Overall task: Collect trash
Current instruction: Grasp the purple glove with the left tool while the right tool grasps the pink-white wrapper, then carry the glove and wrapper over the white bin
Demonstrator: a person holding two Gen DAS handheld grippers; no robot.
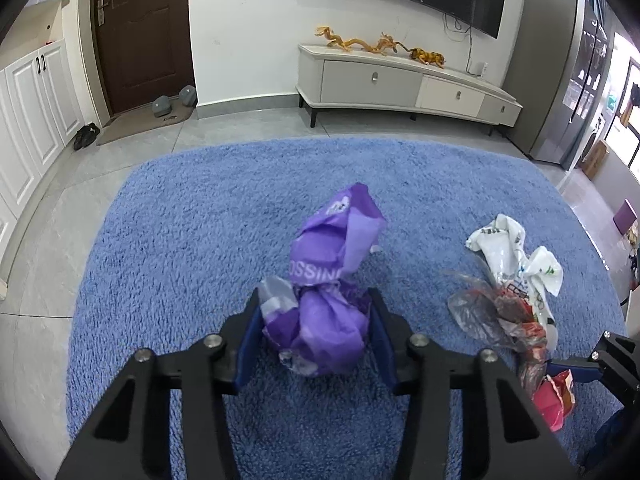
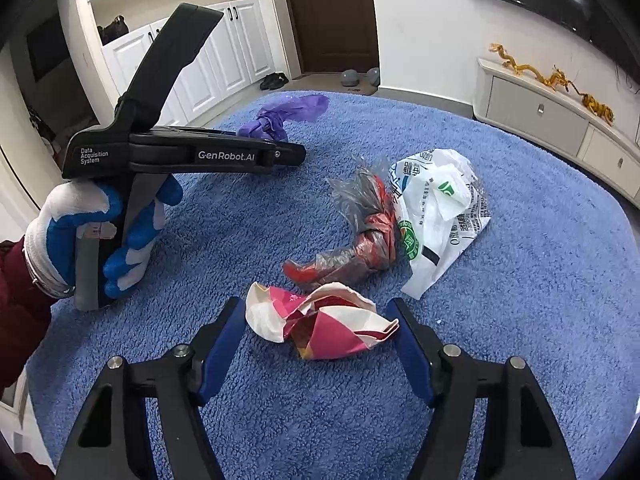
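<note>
Looking along the left gripper [image 1: 316, 320] in the left wrist view: fingers [image 1: 250, 336] pressed against both flanks of a knotted purple bag [image 1: 324, 312] on the blue rug [image 1: 180, 220], pinching its lower bundle, probably because the knot gives the firmest bulk to lift by. Off to the right on the same rug, well apart from the purple bag: a white bag [image 1: 516, 256] and a clear bag [image 1: 492, 316] of reddish scraps, touching each other, plus a red-and-white wrapper [image 1: 558, 400] at the frame edge. Turning to the right wrist view: right gripper [image 2: 318, 332] pitched down at the crumpled red-and-white wrapper [image 2: 320, 326], jaws spread to either side, right pad at the paper's tip, left pad just clear, so straddling rather than gripping, likely lined up for a squeeze. Beyond it, the clear bag [image 2: 360, 236] and white bag [image 2: 440, 216] untouched. At left, a gloved hand [image 2: 100, 236] squeezing the other tool's handle, its nose reaching the purple bag [image 2: 280, 120]. No bin in sight.
</note>
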